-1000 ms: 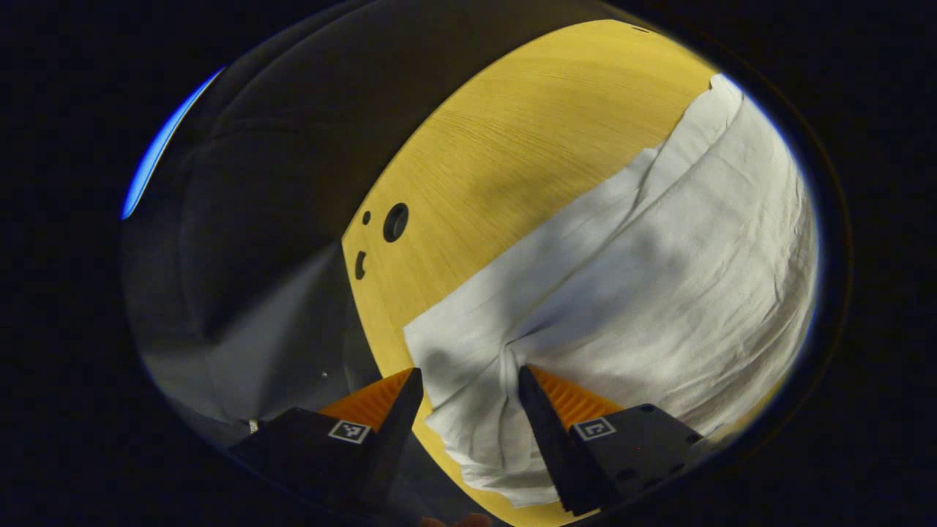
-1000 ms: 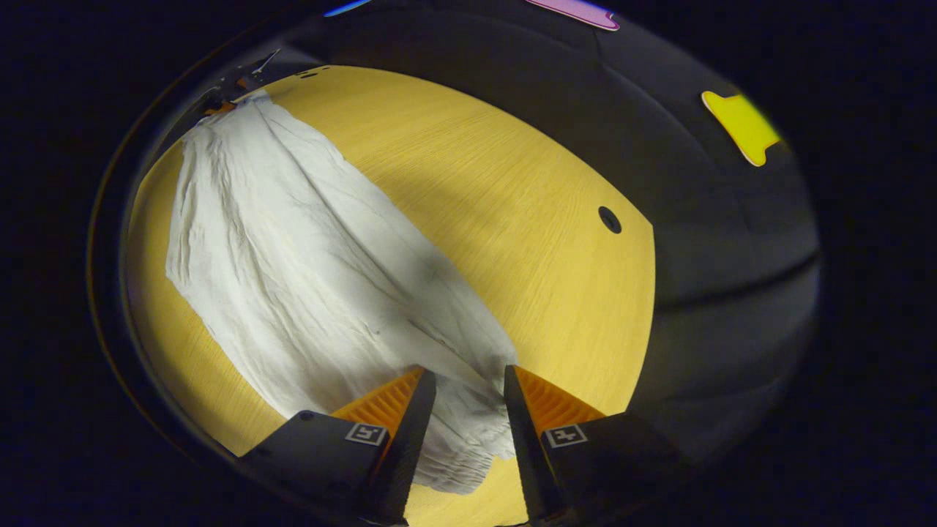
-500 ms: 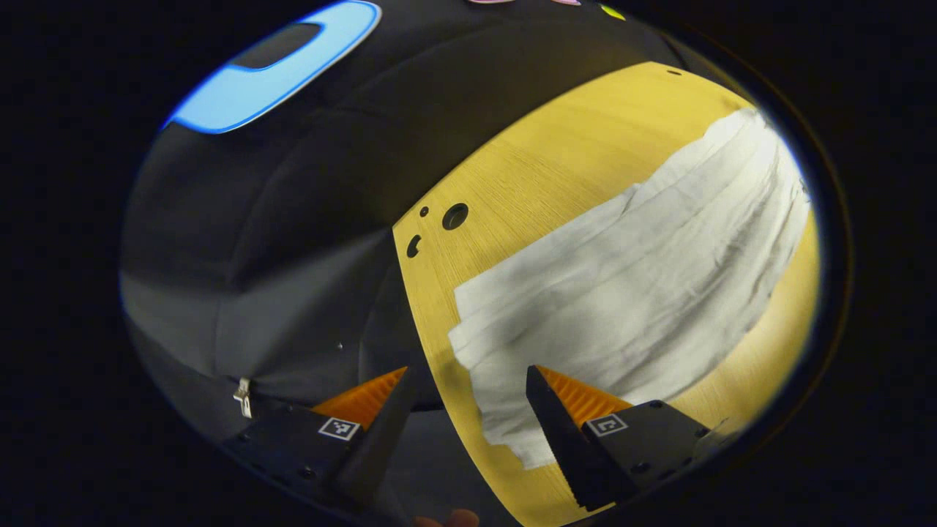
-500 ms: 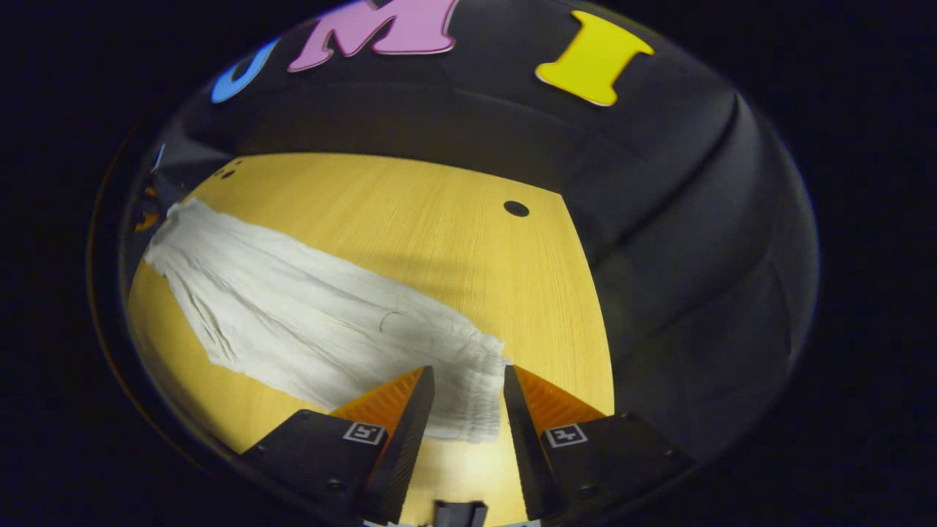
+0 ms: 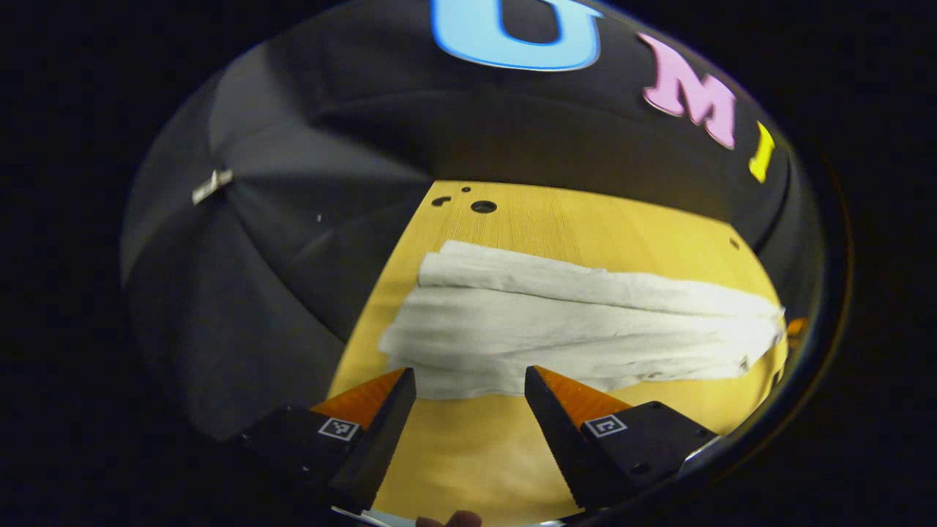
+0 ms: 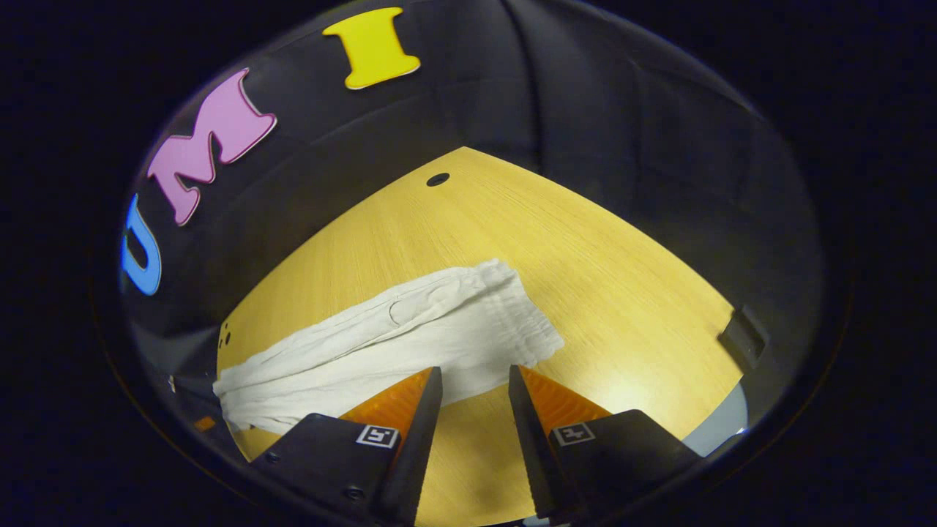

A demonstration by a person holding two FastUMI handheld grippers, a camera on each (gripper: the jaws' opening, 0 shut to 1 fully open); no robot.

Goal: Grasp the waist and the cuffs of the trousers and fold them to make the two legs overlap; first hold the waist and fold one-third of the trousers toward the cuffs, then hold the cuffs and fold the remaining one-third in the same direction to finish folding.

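Trousers (image 5: 578, 329) lie flat on the desk (image 5: 622, 227) as one long band, legs overlapped, gathered waist (image 6: 523, 322) at one end. Left gripper (image 5: 468, 380): jaws apart, empty, above bare desk just short of the near edge of the cloth. Right gripper (image 6: 474, 377): jaws apart, empty, near the waist. Holes (image 5: 483, 206) pierce the desk's far corner. Nothing obstructs.

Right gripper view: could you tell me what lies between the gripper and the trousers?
Just bare table between the open right gripper and the trousers.
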